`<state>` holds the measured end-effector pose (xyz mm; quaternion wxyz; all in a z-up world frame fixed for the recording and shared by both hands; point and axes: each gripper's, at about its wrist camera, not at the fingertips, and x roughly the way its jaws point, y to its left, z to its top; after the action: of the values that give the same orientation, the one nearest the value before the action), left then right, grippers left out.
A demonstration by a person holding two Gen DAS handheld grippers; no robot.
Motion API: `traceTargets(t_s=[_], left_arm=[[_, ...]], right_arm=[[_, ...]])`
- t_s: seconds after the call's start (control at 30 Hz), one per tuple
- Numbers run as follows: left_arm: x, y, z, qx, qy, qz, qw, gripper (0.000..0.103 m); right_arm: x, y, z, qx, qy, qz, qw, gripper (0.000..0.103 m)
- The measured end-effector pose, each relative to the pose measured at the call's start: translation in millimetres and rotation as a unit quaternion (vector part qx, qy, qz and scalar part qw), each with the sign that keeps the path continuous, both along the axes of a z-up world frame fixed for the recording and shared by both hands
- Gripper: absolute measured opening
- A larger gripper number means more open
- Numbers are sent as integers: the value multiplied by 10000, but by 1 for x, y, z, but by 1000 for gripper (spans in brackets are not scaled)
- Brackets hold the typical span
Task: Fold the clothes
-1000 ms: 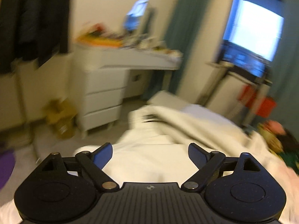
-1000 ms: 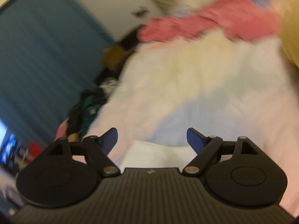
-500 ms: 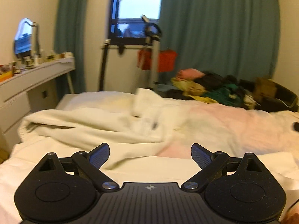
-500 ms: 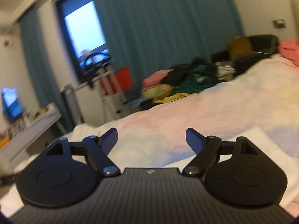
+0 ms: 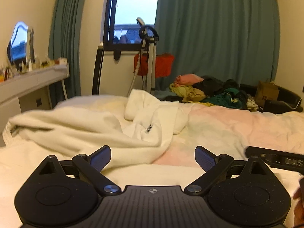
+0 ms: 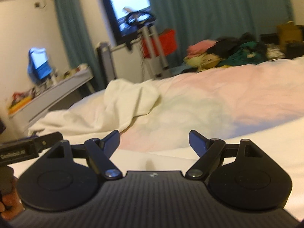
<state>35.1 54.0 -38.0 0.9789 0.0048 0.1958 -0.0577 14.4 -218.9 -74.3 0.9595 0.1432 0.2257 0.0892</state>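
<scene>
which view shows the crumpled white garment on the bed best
The left wrist view: the white garment lies sharp and nearly whole, its dark label visible. The right wrist view shows the same heap blurred, farther off, partly cut by the other gripper.

A white garment [image 5: 91, 129] is seen crumpled on the bed [image 5: 237, 125], ahead of the left claw [image 5: 153, 156] and mostly to its left; one lobe is bunched up further ahead, and a small dark label [image 5: 149, 128] is shown on a fold near the middle. Its near edge lies just beyond the claw's left finger, and nothing is held between the opening jaws. From the right claw [image 6: 154, 141], the same garment [image 6: 106, 110] is seen ahead and to the left, rumpled, untouched. A flat white cloth [image 6: 152, 161] is spread directly under both claws.
</scene>
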Motion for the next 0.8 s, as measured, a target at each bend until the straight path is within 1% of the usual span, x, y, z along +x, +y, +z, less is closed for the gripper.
traceTargets(t_s=[0.03, 0.1, 0.17, 0.27, 0.33, 0.37, 0.43, 0.5, 0.6, 0.67, 0.7, 0.73, 0.8], left_arm=[[0, 1, 0, 13, -65, 26, 10000, 98], [4, 3, -3, -51, -42, 41, 10000, 98], [11, 7, -10, -246, 137, 28, 9996, 98], [23, 14, -20, -485, 372, -6, 9981, 98], [31, 18, -25, -540, 413, 64, 9977, 99], [37, 21, -28, -631, 481, 70, 9968, 99], [47, 28, -35, -850, 629, 48, 9944, 99], [57, 31, -47, -968, 738, 60, 9925, 99], [68, 36, -59, -1115, 929, 6, 9894, 99], [73, 40, -64, -1392, 1054, -104, 9846, 99], [75, 41, -66, -1487, 1089, -130, 9828, 99], [77, 43, -67, -1569, 1122, -152, 9811, 99], [79, 45, -68, -1641, 1159, -151, 9795, 99]], right_arm=[[13, 0, -1, 26, 63, 119, 9999, 82], [46, -6, -3, 319, 212, 81, 9992, 82], [86, -10, -5, 599, 319, 53, 9977, 82], [149, -7, -11, 776, 528, -85, 9955, 82], [185, -1, -16, 920, 602, -180, 9938, 82], [202, 1, -19, 991, 636, -225, 9928, 82], [231, 11, -23, 890, 604, -256, 9939, 82], [252, 23, -29, 685, 649, -290, 9951, 83], [276, 37, -38, 890, 747, -150, 9931, 81], [284, 45, -45, 999, 903, -146, 9908, 71], [284, 49, -46, 968, 892, -152, 9912, 60], [281, 52, -44, 856, 790, -176, 9930, 38], [271, 56, -33, 455, 623, -326, 9965, 21]])
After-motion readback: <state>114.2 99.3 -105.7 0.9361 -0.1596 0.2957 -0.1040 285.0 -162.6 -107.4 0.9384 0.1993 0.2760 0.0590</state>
